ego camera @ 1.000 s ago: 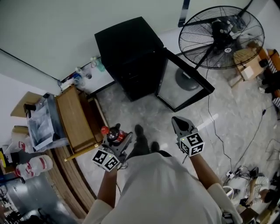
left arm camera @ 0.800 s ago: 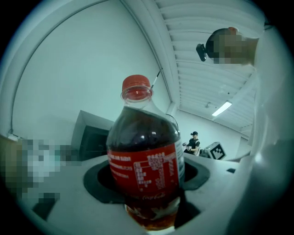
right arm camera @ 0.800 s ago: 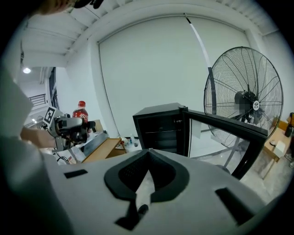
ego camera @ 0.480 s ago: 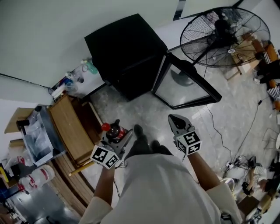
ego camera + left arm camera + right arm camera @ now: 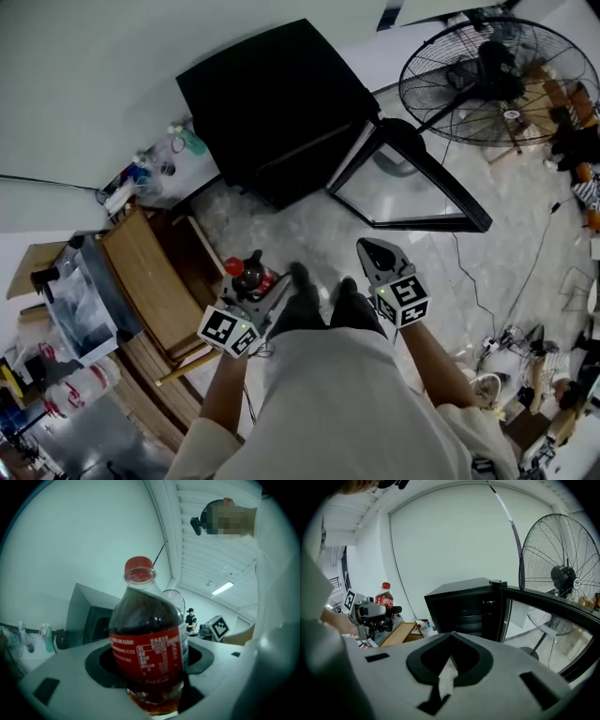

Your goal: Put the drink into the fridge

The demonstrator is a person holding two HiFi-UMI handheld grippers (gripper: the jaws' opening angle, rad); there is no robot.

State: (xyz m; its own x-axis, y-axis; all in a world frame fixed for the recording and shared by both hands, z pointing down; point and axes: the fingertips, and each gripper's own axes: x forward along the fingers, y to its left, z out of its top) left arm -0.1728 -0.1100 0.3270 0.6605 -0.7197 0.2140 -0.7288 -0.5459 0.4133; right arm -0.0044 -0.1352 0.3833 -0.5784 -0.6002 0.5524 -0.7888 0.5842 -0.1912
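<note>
Marble floor (image 5: 281, 225) under the person, black fridge (image 5: 272, 98) against the pale wall, its glass door (image 5: 412, 183) swung open toward the big floor fan (image 5: 483, 80). Wooden bench (image 5: 145, 272) at left of head view, with clutter around it.

Vs. the earlier frames: fridge and door sit larger and nearer to the grippers in head view, so the person has stepped toward it. Both grippers have come forward with the body. Door edge now reaches further right in frame, and the fan has slid toward the top right corner. Grip on the drink is unchanged, and the right gripper is still empty.

Drink: cola bottle (image 5: 147, 639), dark liquid, red label, red cap. Held in the left gripper (image 5: 262, 286), off the floor, ahead of the person's left side, well apart from the fridge. Long axis stands upright, cap up, base down at the jaws. Right gripper view confirms it upright. In head view the cap leans toward upper left of frame.

Left jaws pinch the bottle low on its body, at and below the label. Right gripper (image 5: 373, 251) has its jaws pressed together with nothing between, pointing at the open fridge.
</note>
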